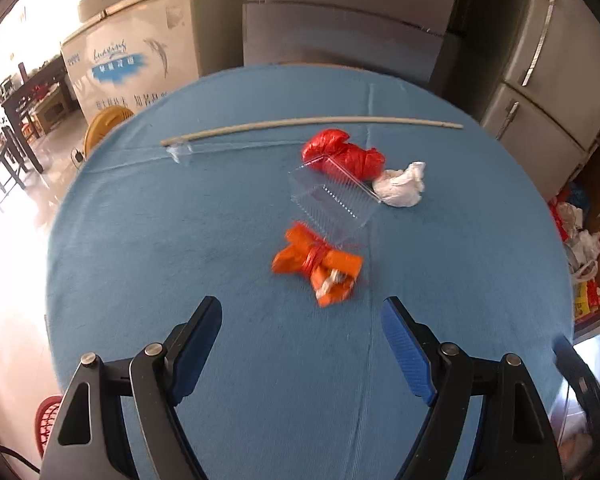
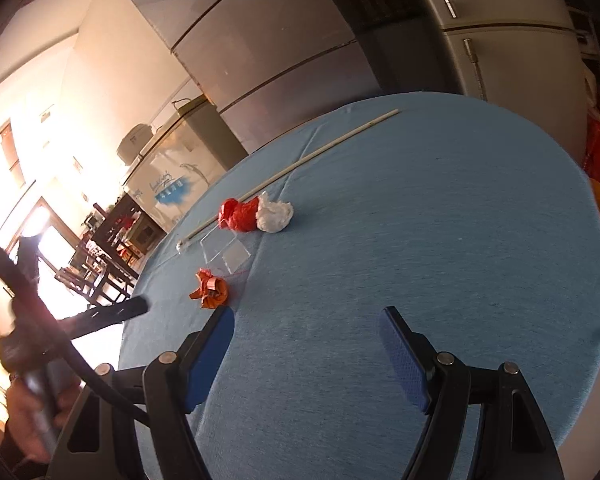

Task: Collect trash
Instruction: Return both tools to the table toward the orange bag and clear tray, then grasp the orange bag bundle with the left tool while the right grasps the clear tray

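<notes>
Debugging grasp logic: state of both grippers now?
Left gripper: open, empty, above the blue table.
Right gripper: open, empty.

The left wrist view looks steeply down past the left gripper (image 1: 302, 322) at the blue table (image 1: 160, 240), close to the orange wrapper (image 1: 318, 266) just ahead. The right wrist view, rolled and shallower, sits farther back behind the right gripper (image 2: 306, 330). Both share the table (image 2: 440, 220) and wrapper (image 2: 210, 289).
</notes>
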